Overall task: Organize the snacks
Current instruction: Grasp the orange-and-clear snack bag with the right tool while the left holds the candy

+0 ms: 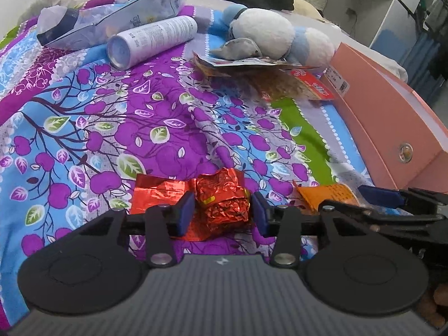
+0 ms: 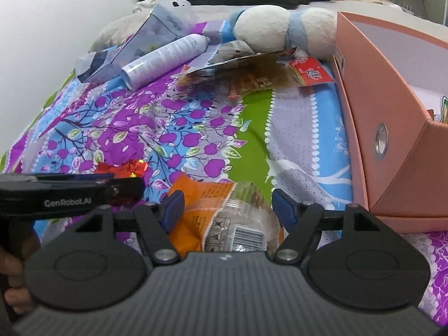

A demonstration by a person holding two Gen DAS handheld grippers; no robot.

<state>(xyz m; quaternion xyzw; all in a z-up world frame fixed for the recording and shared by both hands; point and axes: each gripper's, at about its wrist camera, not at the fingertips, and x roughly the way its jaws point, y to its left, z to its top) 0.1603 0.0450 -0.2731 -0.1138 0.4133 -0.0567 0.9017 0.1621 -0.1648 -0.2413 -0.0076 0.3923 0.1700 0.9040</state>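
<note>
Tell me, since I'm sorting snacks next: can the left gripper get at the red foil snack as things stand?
Probably yes. The left gripper is open with the red foil snack already between its fingers on the bedsheet; nothing blocks them closing.

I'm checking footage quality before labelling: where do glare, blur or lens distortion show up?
Left wrist view: glare glints on the red foil snack, and the pink box edge bows from fisheye. Right wrist view: the orange snack bag is slightly soft, with shine on its clear plastic.

Bed layout, L→R
Foil snack [image 1: 222,201] left of snack bag [image 2: 224,218]; box [image 2: 386,117] right; can [image 1: 152,42] + plush [image 1: 277,36] behind.
</note>
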